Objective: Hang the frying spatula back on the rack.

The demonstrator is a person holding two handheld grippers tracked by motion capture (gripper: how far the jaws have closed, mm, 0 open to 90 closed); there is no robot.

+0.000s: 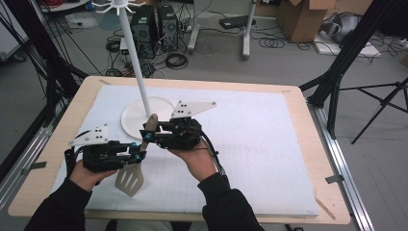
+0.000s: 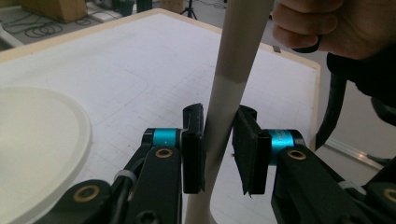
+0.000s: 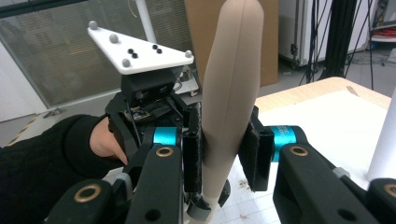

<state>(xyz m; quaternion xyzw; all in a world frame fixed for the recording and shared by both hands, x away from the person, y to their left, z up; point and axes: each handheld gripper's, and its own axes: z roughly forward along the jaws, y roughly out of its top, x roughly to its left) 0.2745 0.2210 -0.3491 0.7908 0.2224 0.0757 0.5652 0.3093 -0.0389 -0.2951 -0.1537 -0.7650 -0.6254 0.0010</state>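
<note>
Currently both grippers clamp spatula (image 1: 136, 161): right gripper (image 1: 148, 135) on handle top, left gripper (image 1: 138, 155) lower on shaft; long axis near-upright, stand base (image 1: 134, 120) just behind.

My left gripper (image 1: 137, 156) and my right gripper (image 1: 146, 136) are both black, each with turquoise rings by the jaws and brass-coloured pivot rivets. Each carries a pale grey three-cornered plate dotted with small dark spots. The slotted spatula (image 1: 130, 180) between them has a beige handle and a dull silver-grey blade cut with dark slots. Beneath it the white mat (image 1: 250, 144) bears a faint grey grid, framed by the light wood table (image 1: 308, 120). Beyond the spatula, the hook stand (image 1: 137, 62) is plain white. My sleeves (image 1: 226, 207) are black.
</note>
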